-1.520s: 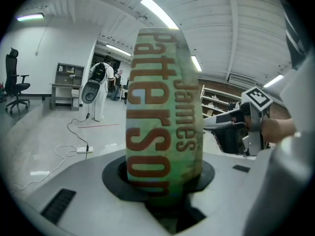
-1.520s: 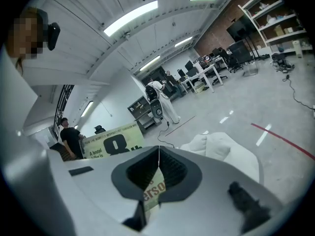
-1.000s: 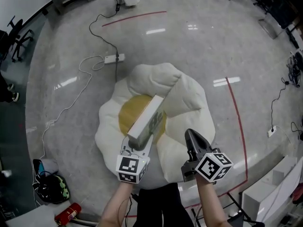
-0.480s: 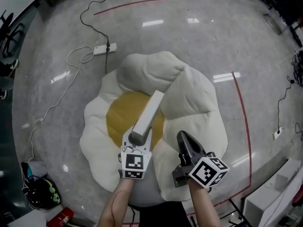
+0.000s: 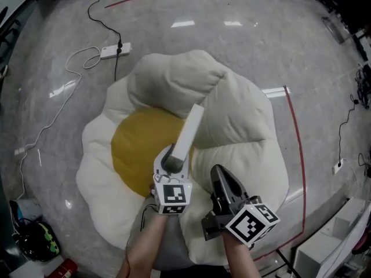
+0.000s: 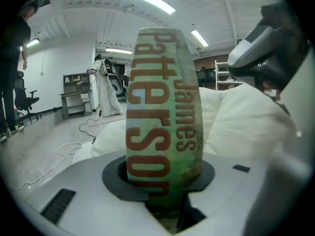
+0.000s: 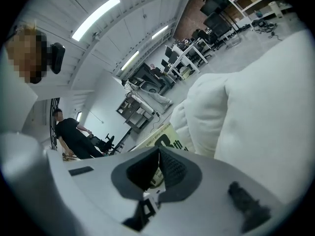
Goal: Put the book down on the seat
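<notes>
The seat [image 5: 243, 120] is a big white fried-egg-shaped cushion with a yellow centre [image 5: 136, 149]. My left gripper [image 5: 172, 162] is shut on the lower end of a thick book [image 5: 188, 132], which juts forward above the right side of the yellow centre. In the left gripper view the book's green spine with orange lettering [image 6: 162, 112] stands between the pads of the left gripper [image 6: 165, 200], with the white cushion [image 6: 241, 117] behind it. My right gripper [image 5: 220, 178] hovers just right of the left one, shut and holding nothing. Its pads meet at the right gripper [image 7: 158, 168], and part of the book [image 7: 165, 136] shows beyond them.
A power strip [image 5: 110, 51] with a black cable and a white cable lies on the grey floor beyond the seat. A red tape line [image 5: 295, 138] runs along the right. A bag [image 5: 37, 239] sits at lower left. A person [image 6: 12, 58] stands far left.
Both grippers have come further over the seat, which now fills more of the head view. The book stays gripped in the left gripper and now points forward over the yellow centre's right edge.
</notes>
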{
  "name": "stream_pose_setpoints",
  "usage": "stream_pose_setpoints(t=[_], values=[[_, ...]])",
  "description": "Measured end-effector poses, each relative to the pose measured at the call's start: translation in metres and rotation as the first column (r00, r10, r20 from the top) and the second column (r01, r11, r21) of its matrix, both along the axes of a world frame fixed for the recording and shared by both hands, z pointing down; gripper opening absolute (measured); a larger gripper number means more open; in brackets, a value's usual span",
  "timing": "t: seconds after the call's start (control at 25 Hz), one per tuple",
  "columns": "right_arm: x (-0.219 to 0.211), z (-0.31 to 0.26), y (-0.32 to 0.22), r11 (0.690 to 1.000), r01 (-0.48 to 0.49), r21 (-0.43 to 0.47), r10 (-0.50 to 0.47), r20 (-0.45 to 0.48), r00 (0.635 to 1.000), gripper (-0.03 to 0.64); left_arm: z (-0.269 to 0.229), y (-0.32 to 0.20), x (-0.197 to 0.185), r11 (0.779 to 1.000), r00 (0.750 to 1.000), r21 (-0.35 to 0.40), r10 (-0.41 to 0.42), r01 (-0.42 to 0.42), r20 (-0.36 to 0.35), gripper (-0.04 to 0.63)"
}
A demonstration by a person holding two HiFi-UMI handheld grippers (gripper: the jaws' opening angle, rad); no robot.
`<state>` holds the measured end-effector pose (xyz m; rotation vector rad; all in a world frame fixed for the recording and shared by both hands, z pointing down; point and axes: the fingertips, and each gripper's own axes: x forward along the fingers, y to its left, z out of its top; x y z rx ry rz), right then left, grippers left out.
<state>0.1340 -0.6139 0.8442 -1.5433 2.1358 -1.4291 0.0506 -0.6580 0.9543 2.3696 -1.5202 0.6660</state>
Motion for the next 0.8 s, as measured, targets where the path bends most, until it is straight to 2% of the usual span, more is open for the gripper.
stream_pose_setpoints(t=[0.16, 0.28, 0.4, 0.48, 0.56, 0.64, 0.72, 0.8], values=[[0.004, 0.005, -0.004, 1.000, -0.006, 0.015, 0.006, -0.016, 1.000, 0.012, 0.014, -0.008, 0.012, 0.999, 1.000, 0.047, 0.000, -0.001, 0.031, 0.163], [0.008, 0.004, -0.006, 1.000, -0.015, 0.026, 0.015, -0.025, 1.000, 0.012, 0.013, -0.013, 0.026, 0.997, 0.998, 0.071, 0.038, -0.042, 0.059, 0.163], [0.012, -0.001, -0.004, 0.999, -0.021, 0.039, 0.022, -0.031, 0.999, 0.012, 0.015, -0.010, 0.038, 0.993, 0.992, 0.051, 0.106, -0.110, 0.070, 0.164], [0.013, -0.004, -0.003, 0.999, -0.021, 0.045, 0.023, -0.039, 0.999, 0.012, 0.019, -0.007, 0.045, 0.987, 0.986, 0.003, 0.161, -0.161, 0.043, 0.190], [0.015, -0.005, -0.002, 0.999, -0.024, 0.043, 0.025, -0.037, 0.999, 0.012, 0.025, -0.001, 0.053, 0.973, 0.976, -0.080, 0.217, -0.218, -0.020, 0.279], [0.017, -0.008, -0.001, 0.999, -0.028, 0.041, 0.030, -0.028, 0.999, 0.012, 0.028, 0.008, 0.059, 0.952, 0.961, -0.130, 0.272, -0.278, -0.056, 0.323], [0.020, -0.012, 0.001, 0.998, -0.035, 0.043, 0.036, -0.021, 0.999, 0.012, 0.026, 0.019, 0.067, 0.924, 0.937, -0.154, 0.343, -0.349, -0.067, 0.350], [0.024, -0.015, 0.003, 0.998, -0.046, 0.043, 0.047, -0.017, 0.999, 0.012, 0.024, 0.033, 0.076, 0.889, 0.907, -0.185, 0.406, -0.420, -0.110, 0.402]])
